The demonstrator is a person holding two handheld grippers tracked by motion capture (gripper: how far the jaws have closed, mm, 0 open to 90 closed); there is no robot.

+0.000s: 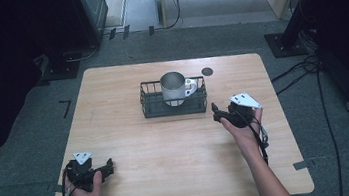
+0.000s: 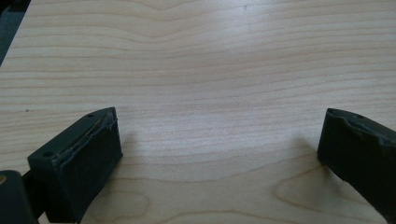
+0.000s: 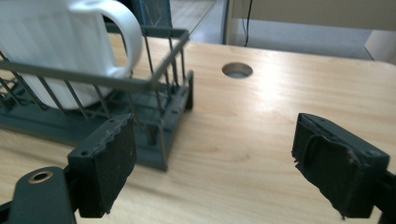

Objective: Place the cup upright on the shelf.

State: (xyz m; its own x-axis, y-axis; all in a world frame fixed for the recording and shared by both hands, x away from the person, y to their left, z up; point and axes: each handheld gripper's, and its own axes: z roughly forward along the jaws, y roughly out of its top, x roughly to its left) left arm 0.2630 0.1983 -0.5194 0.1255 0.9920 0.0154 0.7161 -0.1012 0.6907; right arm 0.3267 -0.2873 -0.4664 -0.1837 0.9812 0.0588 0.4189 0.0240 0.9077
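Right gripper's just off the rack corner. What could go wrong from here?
1. The right gripper, jaws open and empty, sits close to the rack; a sideways move may clip its wire corner and shove it.
2. The mug stands upright in the rack, handle toward that gripper; a knock could tip it.

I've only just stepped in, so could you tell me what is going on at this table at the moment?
A person at a wooden table holds a two-jaw gripper in each hand. A white mug stands upright in a dark wire basket near the far middle. The right gripper sits just right of the basket, jaws open with nothing between them, the basket's corner by one jaw. The left gripper rests open at the near left edge over bare wood.
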